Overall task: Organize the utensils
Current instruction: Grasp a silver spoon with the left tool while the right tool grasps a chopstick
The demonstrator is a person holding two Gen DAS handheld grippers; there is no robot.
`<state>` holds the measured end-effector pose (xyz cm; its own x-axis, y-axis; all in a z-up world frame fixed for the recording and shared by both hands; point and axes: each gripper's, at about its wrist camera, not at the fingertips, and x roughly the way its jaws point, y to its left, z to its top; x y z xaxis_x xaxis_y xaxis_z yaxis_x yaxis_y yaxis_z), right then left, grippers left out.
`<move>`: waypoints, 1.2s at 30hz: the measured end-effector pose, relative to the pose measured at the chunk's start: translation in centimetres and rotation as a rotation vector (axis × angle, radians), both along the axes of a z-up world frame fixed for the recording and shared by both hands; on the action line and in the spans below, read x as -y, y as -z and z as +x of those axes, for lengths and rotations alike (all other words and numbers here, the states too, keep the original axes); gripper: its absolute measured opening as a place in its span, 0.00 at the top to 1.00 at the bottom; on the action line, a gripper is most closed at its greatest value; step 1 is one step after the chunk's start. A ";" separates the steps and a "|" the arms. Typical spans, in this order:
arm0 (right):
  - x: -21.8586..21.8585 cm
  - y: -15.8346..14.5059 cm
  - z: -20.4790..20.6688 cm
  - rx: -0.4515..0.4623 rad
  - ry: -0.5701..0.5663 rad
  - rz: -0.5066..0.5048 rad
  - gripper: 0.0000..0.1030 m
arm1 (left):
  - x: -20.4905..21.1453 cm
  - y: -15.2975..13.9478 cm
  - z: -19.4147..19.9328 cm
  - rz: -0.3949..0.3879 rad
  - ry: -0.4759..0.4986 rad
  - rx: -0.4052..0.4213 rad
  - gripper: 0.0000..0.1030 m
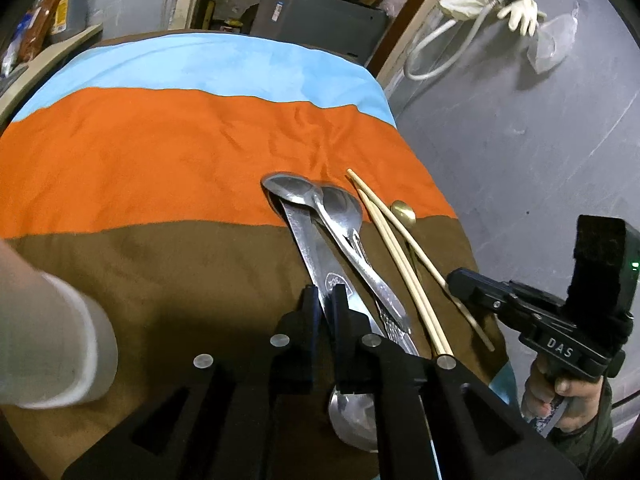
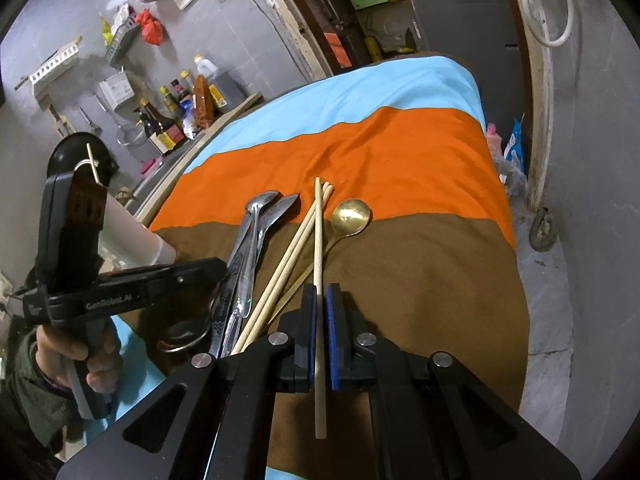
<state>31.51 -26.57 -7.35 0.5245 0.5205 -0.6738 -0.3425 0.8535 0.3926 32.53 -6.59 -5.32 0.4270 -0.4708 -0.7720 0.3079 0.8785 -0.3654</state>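
Observation:
Several steel spoons (image 1: 340, 204) lie side by side on a blue, orange and brown striped cloth (image 1: 160, 152). My left gripper (image 1: 324, 300) is shut on the flat handle of one steel spoon (image 1: 298, 224). Another spoon bowl (image 1: 352, 416) shows below its fingers. Wooden chopsticks (image 2: 280, 264) lie fanned out to the right of the spoons, beside a brass spoon (image 2: 352, 216). My right gripper (image 2: 320, 300) is shut on one chopstick (image 2: 318, 232), which runs back between the blue pads. Each gripper also shows in the other's view: the right gripper (image 1: 454, 280) and the left gripper (image 2: 220, 270).
A white cup (image 1: 60, 340) stands on the brown stripe left of the spoons. Bottles and jars (image 2: 168, 120) crowd a counter beyond the table's left edge. A grey wall (image 1: 520, 140) with a hose and glove is to the right. The cloth's far stripes are bare.

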 end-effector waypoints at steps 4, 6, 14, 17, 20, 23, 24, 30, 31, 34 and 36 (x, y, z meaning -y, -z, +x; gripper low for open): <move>0.2 -0.1 -0.1 0.013 0.002 -0.014 0.97 | 0.8 0.1 0.7 0.037 0.028 -0.002 0.91; 0.4 0.1 0.0 0.007 0.005 -0.005 0.97 | 1.1 0.2 1.0 0.043 0.042 -0.005 0.89; 0.3 0.3 -0.4 0.008 0.007 -0.020 0.97 | 1.3 0.4 -0.5 0.078 0.050 0.029 0.96; 0.1 0.2 -0.9 0.013 0.009 -0.041 0.97 | 1.2 0.4 -1.3 0.088 0.048 0.039 0.96; -0.1 0.1 -1.6 0.013 0.007 -0.058 0.97 | 1.1 0.5 -2.2 0.099 0.048 0.045 0.96; -0.3 0.0 -2.3 0.011 -0.009 -0.075 0.97 | 0.7 0.5 -3.0 0.103 0.050 0.040 0.96; -0.4 -0.1 -2.4 0.008 -0.017 -0.077 0.96 | 0.6 0.5 -3.2 0.103 0.050 0.038 0.96; -1.0 -0.6 -1.8 0.012 -0.040 -0.083 0.81 | 0.7 0.4 -3.8 0.129 0.063 0.037 0.93; -1.4 -0.8 -1.6 0.016 -0.054 -0.091 0.74 | 0.8 0.4 -3.8 0.136 0.067 0.037 0.93; -2.6 -1.0 -0.6 0.023 -0.087 -0.147 0.74 | 1.4 0.4 -3.5 0.172 0.081 0.034 0.92; -3.2 -0.9 0.0 0.019 -0.099 -0.190 0.77 | 1.7 0.5 -3.1 0.189 0.091 0.031 0.91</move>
<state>31.53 -23.33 -6.43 0.4907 0.4345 -0.7552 -0.4338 0.8736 0.2207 29.39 -8.34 -5.87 0.4140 -0.3569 -0.8374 0.3979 0.8983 -0.1861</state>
